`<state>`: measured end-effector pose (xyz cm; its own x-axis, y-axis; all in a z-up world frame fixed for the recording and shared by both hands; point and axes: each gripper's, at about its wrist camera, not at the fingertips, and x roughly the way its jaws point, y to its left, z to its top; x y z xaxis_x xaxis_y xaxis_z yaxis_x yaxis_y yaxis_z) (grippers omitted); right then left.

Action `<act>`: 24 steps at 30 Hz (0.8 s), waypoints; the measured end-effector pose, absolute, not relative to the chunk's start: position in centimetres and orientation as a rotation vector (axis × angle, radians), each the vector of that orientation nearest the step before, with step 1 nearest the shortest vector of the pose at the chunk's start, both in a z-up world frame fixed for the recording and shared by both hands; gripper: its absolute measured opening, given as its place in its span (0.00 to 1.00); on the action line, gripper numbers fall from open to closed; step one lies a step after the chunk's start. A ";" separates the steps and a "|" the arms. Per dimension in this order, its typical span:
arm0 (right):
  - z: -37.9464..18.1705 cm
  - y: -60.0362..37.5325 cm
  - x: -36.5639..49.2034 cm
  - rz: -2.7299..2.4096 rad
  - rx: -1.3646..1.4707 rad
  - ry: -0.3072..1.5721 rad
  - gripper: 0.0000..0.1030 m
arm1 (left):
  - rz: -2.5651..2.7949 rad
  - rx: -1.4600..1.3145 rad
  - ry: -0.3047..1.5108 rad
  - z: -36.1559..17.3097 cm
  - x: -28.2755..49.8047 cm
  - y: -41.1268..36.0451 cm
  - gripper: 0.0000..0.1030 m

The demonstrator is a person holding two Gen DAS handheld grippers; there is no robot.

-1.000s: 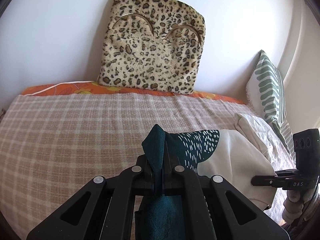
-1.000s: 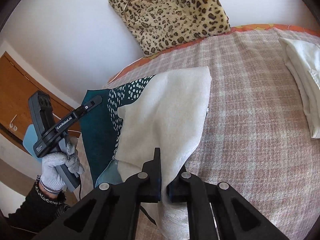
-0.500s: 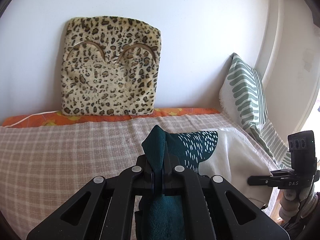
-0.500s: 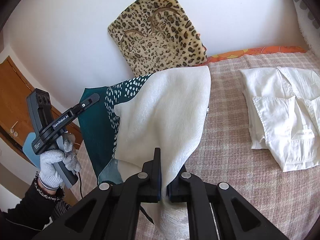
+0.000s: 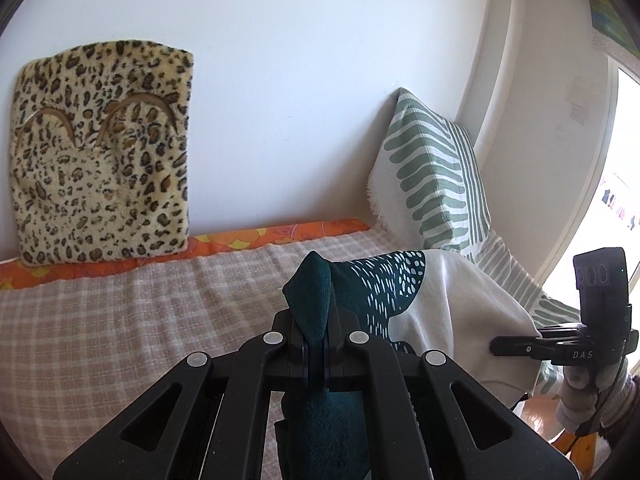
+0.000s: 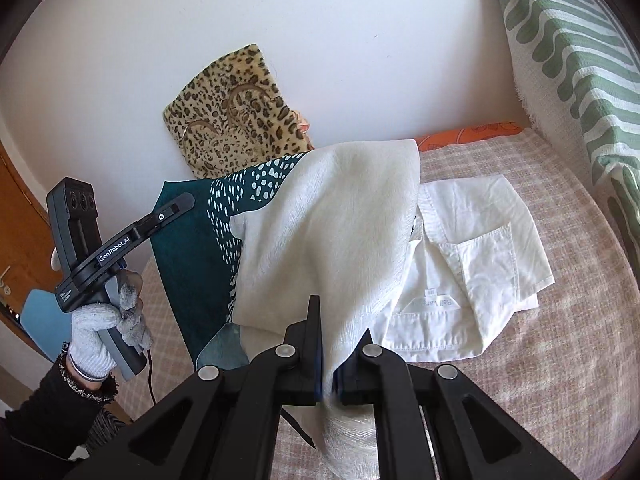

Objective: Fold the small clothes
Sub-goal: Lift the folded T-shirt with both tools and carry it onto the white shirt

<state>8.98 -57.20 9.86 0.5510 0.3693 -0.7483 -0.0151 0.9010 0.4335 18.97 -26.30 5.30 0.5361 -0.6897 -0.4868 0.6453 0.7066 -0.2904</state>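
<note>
Progress so far, I judge: white cotton shirt [image 6: 472,264] lies folded on the checked bed [image 6: 560,360]; teal-and-cream printed cloth [image 6: 320,232] hangs unfolded, pinched by my left gripper [image 5: 318,354] and right gripper [image 6: 329,380].

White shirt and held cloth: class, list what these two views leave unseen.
- White shirt: its left part is hidden by the teal-and-cream cloth in the right wrist view; absent from the left wrist view.
- Cloth's lower edge: hidden behind the left gripper and the right gripper.
- Shirt label: too small.
</note>
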 end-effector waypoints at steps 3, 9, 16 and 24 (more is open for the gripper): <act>10.4 -59.6 8.5 0.205 0.372 0.965 0.02 | -0.823 -0.077 0.618 5.3 19.1 -29.1 0.03; 10.6 -64.7 8.9 0.164 0.342 0.951 0.02 | -0.850 -0.086 0.636 4.4 19.9 -34.3 0.03; 8.3 -68.2 12.1 0.171 0.327 0.960 0.02 | -0.829 -0.074 0.651 2.6 22.5 -38.5 0.03; 2.4 -70.4 16.8 0.224 0.352 1.022 0.02 | -0.755 -0.044 0.700 -1.1 26.5 -39.8 0.03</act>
<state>16.84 -70.38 2.44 0.5060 0.3433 -0.7913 -0.0185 0.9215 0.3880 26.45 -39.82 -1.12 0.5152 -0.6423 -0.5674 0.6144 0.7384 -0.2779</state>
